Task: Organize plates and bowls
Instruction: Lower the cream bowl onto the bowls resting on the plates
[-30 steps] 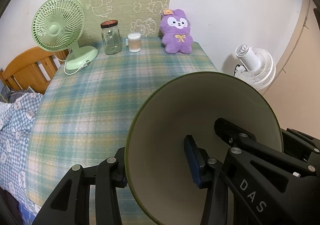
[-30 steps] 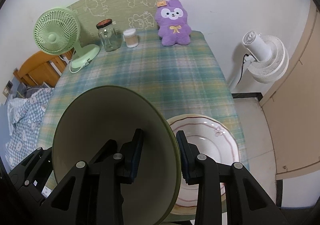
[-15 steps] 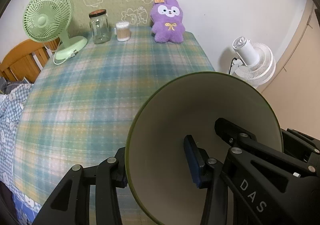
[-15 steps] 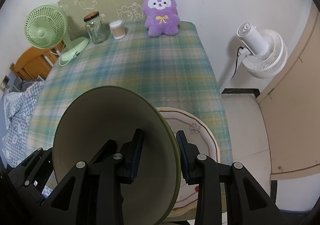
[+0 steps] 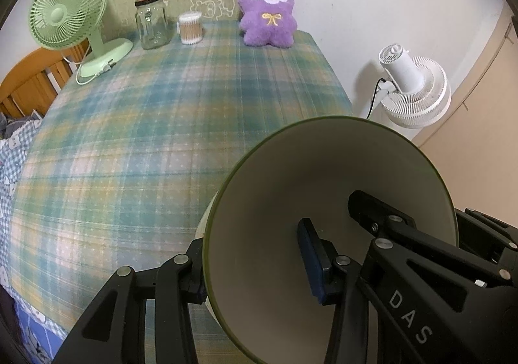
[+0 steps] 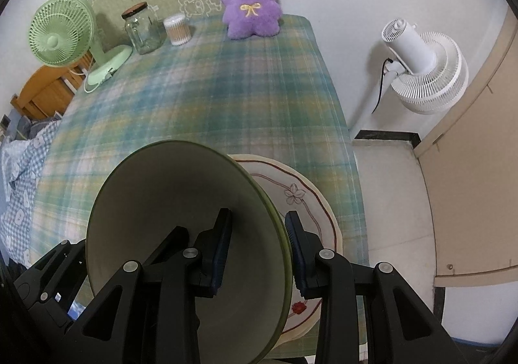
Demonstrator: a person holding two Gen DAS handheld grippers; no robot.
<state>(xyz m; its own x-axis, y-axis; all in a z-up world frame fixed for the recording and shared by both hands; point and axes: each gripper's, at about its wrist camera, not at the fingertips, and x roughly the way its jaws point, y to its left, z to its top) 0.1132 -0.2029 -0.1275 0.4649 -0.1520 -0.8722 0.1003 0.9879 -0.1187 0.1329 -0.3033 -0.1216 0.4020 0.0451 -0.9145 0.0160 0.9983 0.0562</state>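
Observation:
A bowl [image 5: 323, 176], green outside and cream inside, hangs tilted over the near right part of the plaid table. My left gripper [image 5: 255, 260] is shut on its rim, one finger outside the wall and one pad inside. On the opposite side my right gripper [image 6: 259, 244] is also shut on the bowl [image 6: 168, 202], with the rim between its pads. A cream plate [image 6: 301, 202] with a red line and a flower lies on the table just below and to the right of the bowl, partly hidden by it.
The plaid tablecloth [image 5: 145, 144] covers the table. At its far end stand a green desk fan [image 5: 68, 24], a glass jar [image 5: 152, 24], a cotton swab tub [image 5: 191, 27] and a purple plush toy [image 5: 268, 14]. A white floor fan [image 6: 424, 69] stands beyond the table's right edge.
Both grippers have sunk and moved over the table with the bowl between them. The plate now lies further under the bowl. Neither grip has changed.

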